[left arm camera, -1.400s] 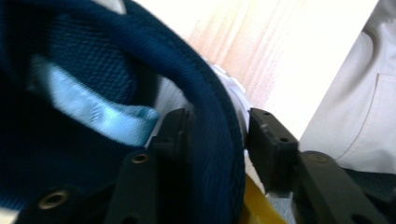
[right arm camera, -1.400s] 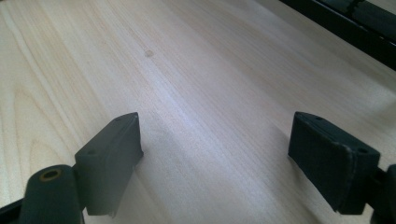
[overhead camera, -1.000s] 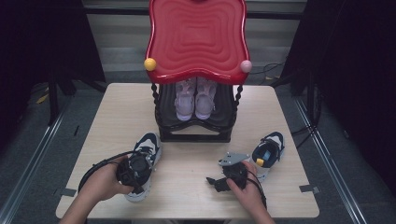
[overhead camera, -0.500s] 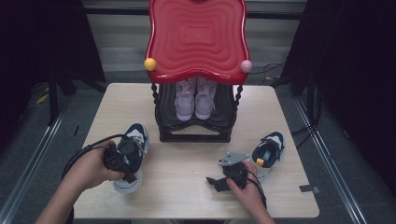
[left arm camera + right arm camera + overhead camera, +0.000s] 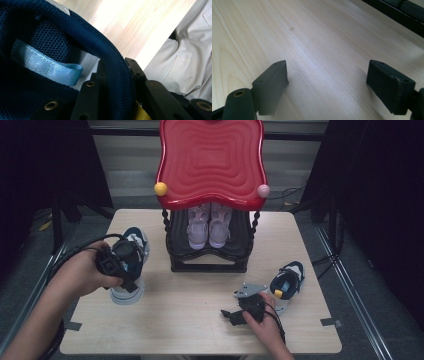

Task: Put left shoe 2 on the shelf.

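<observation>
My left gripper [image 5: 125, 265] is shut on the padded heel collar of a navy and white sneaker [image 5: 131, 270], held up over the left part of the table. In the left gripper view the navy mesh collar [image 5: 117, 75] runs between the two black jaws, with a light blue pull loop [image 5: 47, 66] beside it. My right gripper [image 5: 231, 315] rests low on the table near the front edge, open, with bare wood between its pads [image 5: 273, 82]. The matching sneaker [image 5: 286, 284] lies just right of it.
A black shoe rack [image 5: 210, 245] with a red wavy top [image 5: 210, 162] stands at the table's back centre, holding a pair of pink shoes [image 5: 209, 227]. Light wooden table [image 5: 200, 320] with tape marks at its front corners. Dark curtains stand on both sides.
My left gripper has lifted the navy sneaker off the table and carried it left and farther back. The right gripper has stayed where it was.
</observation>
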{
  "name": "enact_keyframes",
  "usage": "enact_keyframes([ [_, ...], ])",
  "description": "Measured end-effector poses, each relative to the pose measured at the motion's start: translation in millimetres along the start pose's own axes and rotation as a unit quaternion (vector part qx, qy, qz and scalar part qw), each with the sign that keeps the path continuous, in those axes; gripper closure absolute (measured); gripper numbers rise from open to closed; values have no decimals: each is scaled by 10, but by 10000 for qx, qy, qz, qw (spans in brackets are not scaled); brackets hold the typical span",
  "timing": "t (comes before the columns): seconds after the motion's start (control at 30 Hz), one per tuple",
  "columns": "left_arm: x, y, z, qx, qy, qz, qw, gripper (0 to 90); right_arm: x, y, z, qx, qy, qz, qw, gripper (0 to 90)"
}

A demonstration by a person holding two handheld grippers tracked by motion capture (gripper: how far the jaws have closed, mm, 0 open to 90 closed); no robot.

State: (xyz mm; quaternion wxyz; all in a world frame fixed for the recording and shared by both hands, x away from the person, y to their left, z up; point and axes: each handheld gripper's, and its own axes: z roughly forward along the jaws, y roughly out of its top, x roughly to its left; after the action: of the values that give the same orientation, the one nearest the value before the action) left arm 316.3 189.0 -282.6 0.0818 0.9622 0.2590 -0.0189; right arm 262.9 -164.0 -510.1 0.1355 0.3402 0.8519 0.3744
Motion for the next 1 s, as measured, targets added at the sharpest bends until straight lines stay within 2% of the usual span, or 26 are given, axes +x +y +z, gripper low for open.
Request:
enact_keyframes([
  [0.1,17,28,-131,-54,45,-92,9999,749,0,0,0,0,1,0,10000,165],
  [0.23,39,72,-287,-85,125,-105,9998,748,1,0,0,1,0,8,10000,165],
  [0.53,102,158,-519,-97,13,-211,9997,747,-1,0,0,0,1,0,10000,165],
  [0.67,139,192,-641,-181,-41,-281,9994,748,1,-1,-1,20,17,6,10000,165],
  [1.0,165,313,-855,-217,-6,-382,9990,747,1,-1,-1,18,14,5,10000,165],
])
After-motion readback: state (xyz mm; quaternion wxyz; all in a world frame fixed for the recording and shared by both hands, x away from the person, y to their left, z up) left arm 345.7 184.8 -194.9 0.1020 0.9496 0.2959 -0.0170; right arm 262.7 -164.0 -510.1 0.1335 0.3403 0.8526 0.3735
